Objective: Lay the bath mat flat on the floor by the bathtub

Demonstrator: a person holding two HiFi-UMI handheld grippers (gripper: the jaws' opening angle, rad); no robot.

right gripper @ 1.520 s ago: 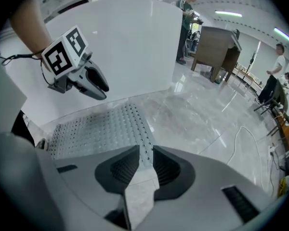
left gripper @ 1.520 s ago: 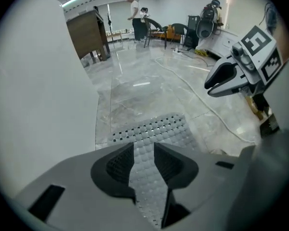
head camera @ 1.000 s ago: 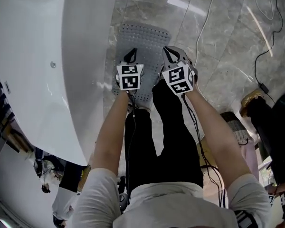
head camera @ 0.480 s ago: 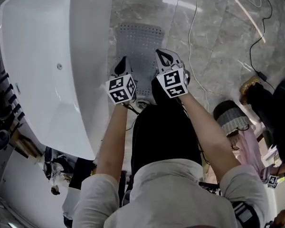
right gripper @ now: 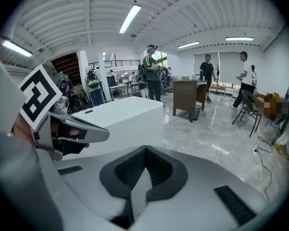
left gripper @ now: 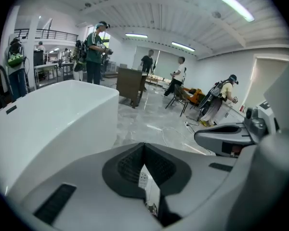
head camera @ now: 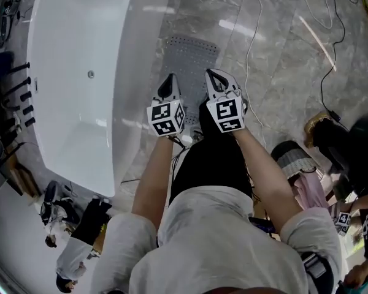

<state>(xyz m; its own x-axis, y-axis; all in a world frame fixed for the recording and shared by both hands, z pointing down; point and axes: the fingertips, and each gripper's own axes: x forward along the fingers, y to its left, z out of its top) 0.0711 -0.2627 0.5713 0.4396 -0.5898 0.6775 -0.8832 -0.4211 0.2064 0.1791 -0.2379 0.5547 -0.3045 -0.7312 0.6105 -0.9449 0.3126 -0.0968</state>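
With left claw (left gripper: pixel 144 146) and right claw (right gripper: pixel 145 150) both pinched shut and empty, I'd just check the bath mat (head camera: pixel 190 57) lies flat beside the bathtub (head camera: pixel 73 72).

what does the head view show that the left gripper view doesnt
Only the head view: the grey perforated bath mat lying on the floor beside the white bathtub, and the person's bare forearms from above.
Only the left gripper view: the tongs of the left gripper shut on nothing, a brown cabinet, standing people and ceiling strip lights.
Both: that bathtub, the grey marble floor, a white cable and the right gripper.
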